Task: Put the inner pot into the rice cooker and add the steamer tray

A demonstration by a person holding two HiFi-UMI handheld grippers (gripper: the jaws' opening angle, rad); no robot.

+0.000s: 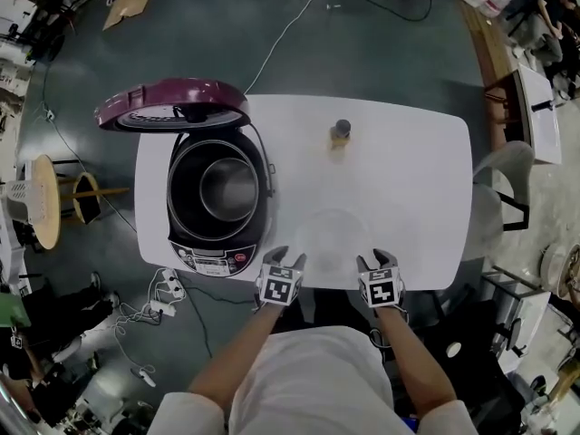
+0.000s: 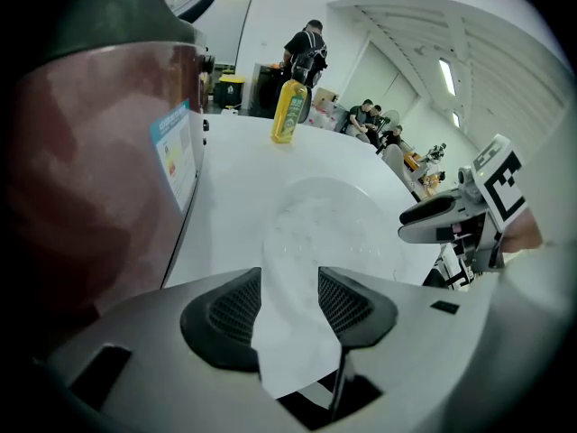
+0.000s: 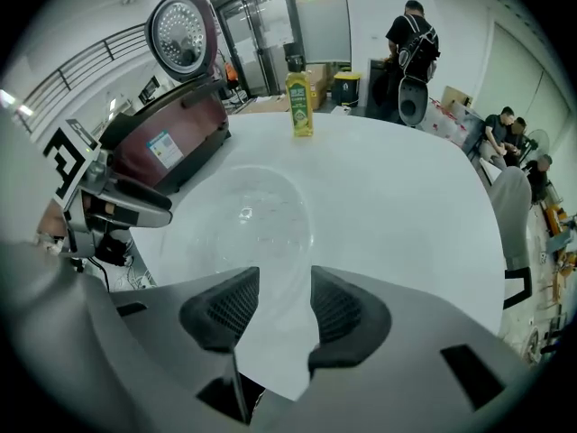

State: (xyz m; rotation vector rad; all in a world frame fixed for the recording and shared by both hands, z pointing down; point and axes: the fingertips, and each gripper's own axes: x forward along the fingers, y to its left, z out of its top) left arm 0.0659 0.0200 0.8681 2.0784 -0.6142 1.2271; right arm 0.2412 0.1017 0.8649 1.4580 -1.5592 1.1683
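At the table's point(image 1: 426, 179) near edge, your left gripper point(image 1: 285, 257) and right gripper point(image 1: 374, 258) both have jaws wide apart, clamping nothing, either side of the clear steamer tray point(image 1: 333, 234), while the inner pot point(image 1: 227, 188) sits in the open rice cooker point(image 1: 217, 259).

The rice cooker point(image 2: 99, 152) is cut off by the left edge in the left gripper view. The clear tray point(image 1: 333, 234) hardly shows on the white desk point(image 1: 417, 198). The label on the bottle point(image 3: 299, 105) is too small to read.
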